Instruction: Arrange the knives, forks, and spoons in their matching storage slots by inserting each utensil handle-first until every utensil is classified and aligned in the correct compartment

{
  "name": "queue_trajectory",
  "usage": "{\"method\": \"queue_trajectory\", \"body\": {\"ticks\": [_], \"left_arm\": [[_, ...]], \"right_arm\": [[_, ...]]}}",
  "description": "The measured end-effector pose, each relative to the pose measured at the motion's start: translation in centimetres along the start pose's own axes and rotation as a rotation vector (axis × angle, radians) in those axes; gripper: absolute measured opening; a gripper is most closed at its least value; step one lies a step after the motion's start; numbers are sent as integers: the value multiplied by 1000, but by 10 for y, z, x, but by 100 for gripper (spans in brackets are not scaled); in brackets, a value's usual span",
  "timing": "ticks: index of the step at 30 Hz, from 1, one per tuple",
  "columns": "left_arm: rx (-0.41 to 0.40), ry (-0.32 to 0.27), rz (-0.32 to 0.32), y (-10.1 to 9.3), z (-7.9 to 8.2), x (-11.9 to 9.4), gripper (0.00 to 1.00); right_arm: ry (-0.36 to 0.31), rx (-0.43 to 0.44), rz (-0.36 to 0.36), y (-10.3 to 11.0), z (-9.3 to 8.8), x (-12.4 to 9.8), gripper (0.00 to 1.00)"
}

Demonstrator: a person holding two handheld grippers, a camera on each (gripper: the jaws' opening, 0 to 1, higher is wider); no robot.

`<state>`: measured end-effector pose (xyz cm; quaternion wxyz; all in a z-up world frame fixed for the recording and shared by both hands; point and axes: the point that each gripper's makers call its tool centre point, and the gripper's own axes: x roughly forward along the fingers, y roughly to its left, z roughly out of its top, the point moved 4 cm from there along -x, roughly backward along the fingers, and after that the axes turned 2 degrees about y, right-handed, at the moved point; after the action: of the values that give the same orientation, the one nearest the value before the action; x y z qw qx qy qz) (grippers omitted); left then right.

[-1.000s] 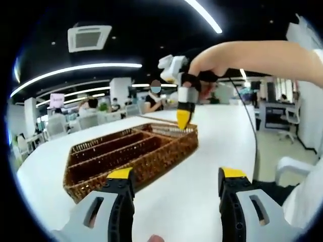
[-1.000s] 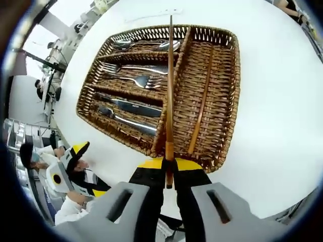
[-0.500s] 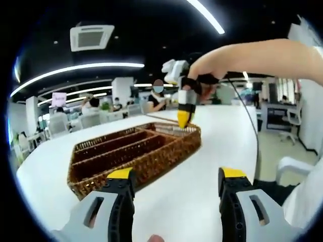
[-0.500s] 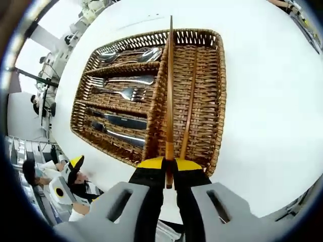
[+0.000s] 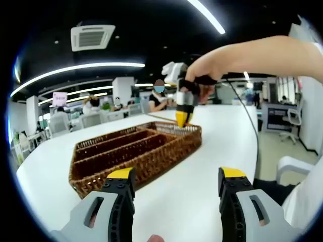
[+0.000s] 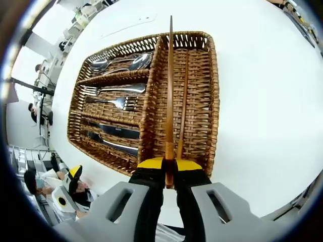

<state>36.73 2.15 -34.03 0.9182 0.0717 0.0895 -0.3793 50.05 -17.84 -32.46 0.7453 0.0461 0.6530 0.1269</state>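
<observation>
White table (image 6: 262, 101) lies bare all round the basket (image 6: 214, 101). In the right gripper view the right gripper (image 6: 169, 165) pinches a wooden chopstick (image 6: 170, 85) running toward 12 over the long slot, where another chopstick (image 6: 182, 108) lies; spoons (image 6: 118, 63), forks (image 6: 118, 96) and knives (image 6: 113, 137) fill the slots at 9. In the left gripper view the left gripper (image 5: 176, 179) stands wide, holding nothing, with the basket at 10.
</observation>
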Motion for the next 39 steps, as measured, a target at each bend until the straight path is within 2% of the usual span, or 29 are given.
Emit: {"method": "queue_trajectory", "body": {"ticks": [10,18,27,28,30,32,34,39], "left_arm": [[-3,1,-1,0,-2,0,67],[-7,4,0,2,-4,-2,67],[-15,1,1,3,-5,-2,66],[-15,2,0,3,-6,-2,66],[-13,6,1,3,-7,-2,66],[-13,7,0,3,-8,-2,66],[-14,7,2,3,-8,-2,66],[-11,9,-1,0,-9,-3,66]], "right_arm": [[23,29,-3,-6,-1,21,6],[27,61,-5,-13,-3,29,6],[54,55,-5,-13,-5,39,6],[57,56,-7,-14,-5,39,6],[11,80,-4,-15,2,36,6],[41,68,7,-14,-2,37,6],[17,71,6,-14,0,36,6],[20,75,5,-16,-2,34,6]]}}
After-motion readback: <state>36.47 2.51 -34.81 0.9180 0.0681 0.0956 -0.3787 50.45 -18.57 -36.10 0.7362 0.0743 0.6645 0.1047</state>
